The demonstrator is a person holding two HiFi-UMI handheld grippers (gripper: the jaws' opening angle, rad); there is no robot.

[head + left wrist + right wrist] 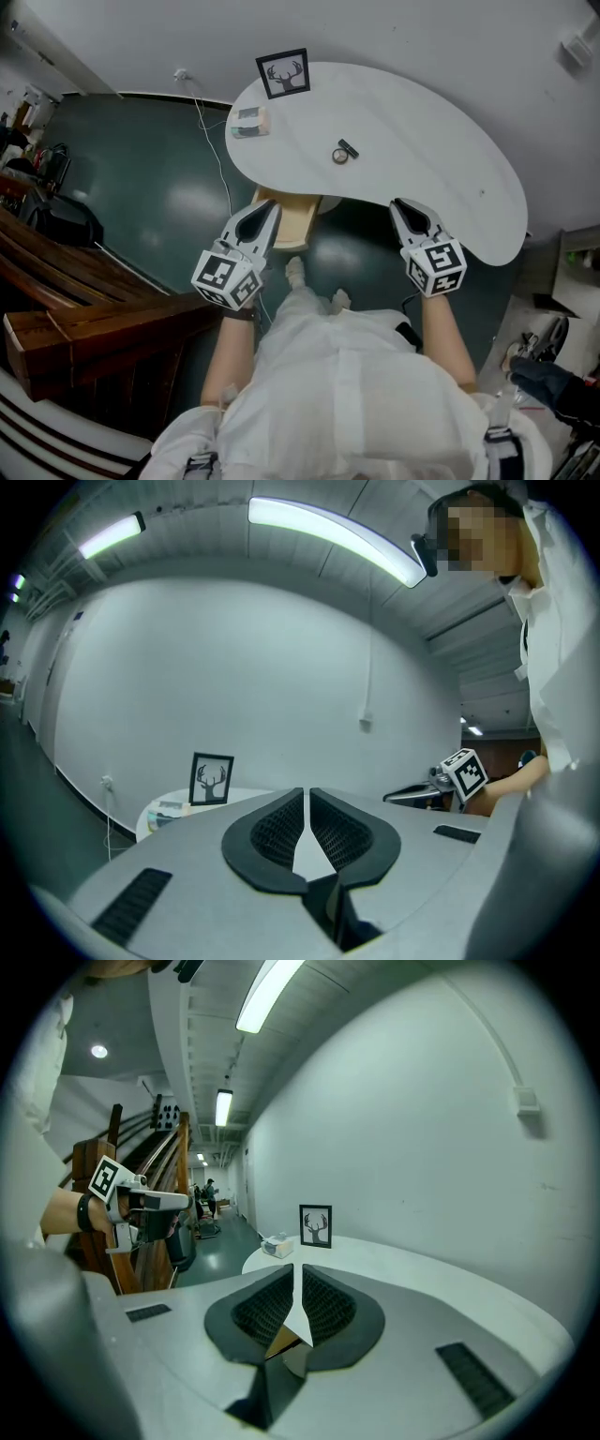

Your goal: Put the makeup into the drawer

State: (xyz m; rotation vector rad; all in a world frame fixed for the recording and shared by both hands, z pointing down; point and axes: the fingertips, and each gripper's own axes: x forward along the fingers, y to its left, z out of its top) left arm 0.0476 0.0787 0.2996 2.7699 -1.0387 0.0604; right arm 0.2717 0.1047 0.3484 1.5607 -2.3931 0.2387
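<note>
While we stand at the white table (450,169), its wooden drawer (292,223) apparently open under the near edge, our left gripper (267,208) and right gripper (400,205) hover short of it, each with jaws pressed together on nothing. The makeup, a round compact (340,156) and a dark stick (349,147), lies mid-table. We judge both light, rigid and slick, best pinched across their sides.

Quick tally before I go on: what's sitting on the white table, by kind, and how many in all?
Framed deer picture: 1
Small box: 1
Makeup pieces: 2 (round piece, dark stick)
Total: 4
</note>
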